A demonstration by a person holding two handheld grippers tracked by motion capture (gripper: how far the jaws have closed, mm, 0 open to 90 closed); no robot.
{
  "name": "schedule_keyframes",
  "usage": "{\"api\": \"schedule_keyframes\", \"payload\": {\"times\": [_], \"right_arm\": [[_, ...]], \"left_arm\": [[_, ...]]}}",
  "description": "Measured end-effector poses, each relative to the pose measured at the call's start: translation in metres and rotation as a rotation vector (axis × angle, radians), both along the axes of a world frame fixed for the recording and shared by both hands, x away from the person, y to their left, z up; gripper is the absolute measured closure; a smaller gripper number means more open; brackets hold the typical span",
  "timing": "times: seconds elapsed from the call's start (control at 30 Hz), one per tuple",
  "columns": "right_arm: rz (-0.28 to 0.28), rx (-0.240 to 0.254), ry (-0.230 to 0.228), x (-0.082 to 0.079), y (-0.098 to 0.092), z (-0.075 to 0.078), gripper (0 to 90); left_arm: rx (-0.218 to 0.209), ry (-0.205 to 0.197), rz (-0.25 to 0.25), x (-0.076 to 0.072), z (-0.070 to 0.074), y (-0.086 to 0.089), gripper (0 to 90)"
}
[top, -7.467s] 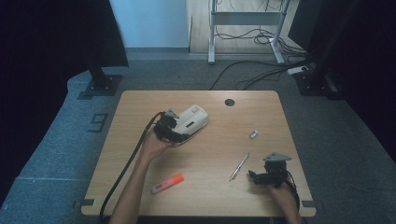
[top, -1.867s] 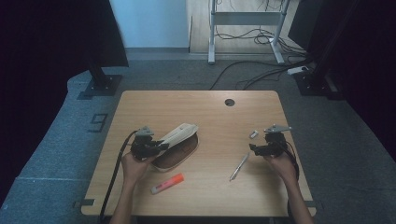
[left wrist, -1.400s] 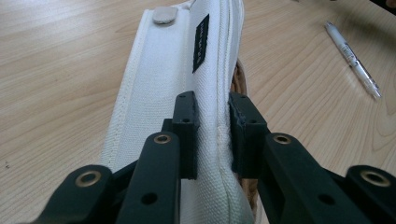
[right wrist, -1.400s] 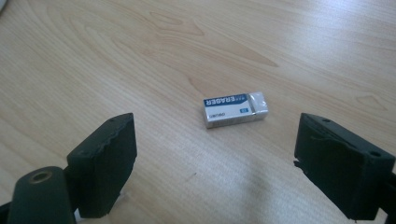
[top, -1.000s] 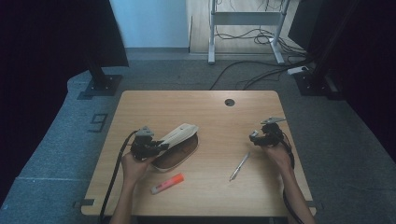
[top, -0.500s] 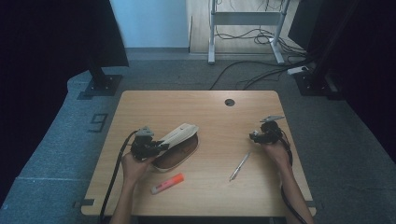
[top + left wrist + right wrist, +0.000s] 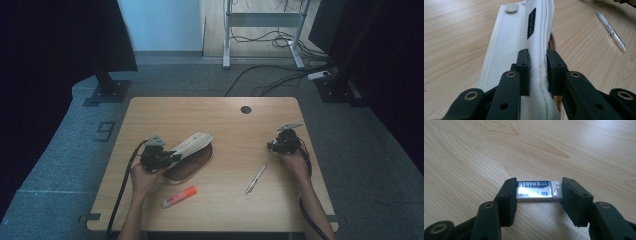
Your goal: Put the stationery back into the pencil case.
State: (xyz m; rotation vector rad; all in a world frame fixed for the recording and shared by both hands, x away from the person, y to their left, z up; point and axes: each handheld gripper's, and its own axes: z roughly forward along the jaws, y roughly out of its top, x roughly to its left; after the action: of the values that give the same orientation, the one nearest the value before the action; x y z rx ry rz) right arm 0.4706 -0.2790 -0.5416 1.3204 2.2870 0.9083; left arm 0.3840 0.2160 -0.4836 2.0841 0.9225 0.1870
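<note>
A white fabric pencil case (image 7: 192, 144) lies at the table's left middle, its flap lifted over a brown inside. My left gripper (image 7: 167, 157) is shut on the flap's edge, and in the left gripper view its pads (image 7: 524, 65) pinch the white cloth of the case (image 7: 516, 32). At the right side, my right gripper (image 7: 273, 146) points down at the table. Its jaws have just been closing, and in the right gripper view the gripper (image 7: 539, 182) has a small white-and-blue eraser (image 7: 534, 191) lying on the wood between the pads, which meet both of its ends.
A white pen (image 7: 256, 177) lies between the two hands and also appears past the case as the pen (image 7: 611, 30). An orange highlighter (image 7: 179, 196) rests near the front edge. The wooden table (image 7: 210, 115) has a cable hole (image 7: 245, 109) at the back.
Since the oldest frame the left gripper drew the case nearer and raised its flap, and the right gripper went from the front right corner up to the eraser. Over the last second both hands stay nearly still.
</note>
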Motion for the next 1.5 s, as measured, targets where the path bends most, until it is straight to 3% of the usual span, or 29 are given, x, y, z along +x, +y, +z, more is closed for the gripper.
{"api": "schedule_keyframes", "payload": {"times": [0.3,0.73,1.1,1.5], "right_arm": [[-0.009,0.006,0.002,-0.004,0.001,0.002,47.3],[0.037,0.030,-0.024,-0.019,0.010,0.018,47.3],[0.095,0.064,-0.037,-0.031,0.030,0.030,47.3],[0.150,0.069,-0.045,-0.037,0.052,0.036,47.3]], "left_arm": [[-0.009,0.006,0.002,0.001,0.000,0.002,74.5],[-0.015,0.006,0.006,0.001,0.000,0.002,74.4],[-0.024,0.010,0.001,0.001,0.001,0.002,74.3],[-0.033,0.013,0.009,0.001,0.001,0.002,74.5]]}}
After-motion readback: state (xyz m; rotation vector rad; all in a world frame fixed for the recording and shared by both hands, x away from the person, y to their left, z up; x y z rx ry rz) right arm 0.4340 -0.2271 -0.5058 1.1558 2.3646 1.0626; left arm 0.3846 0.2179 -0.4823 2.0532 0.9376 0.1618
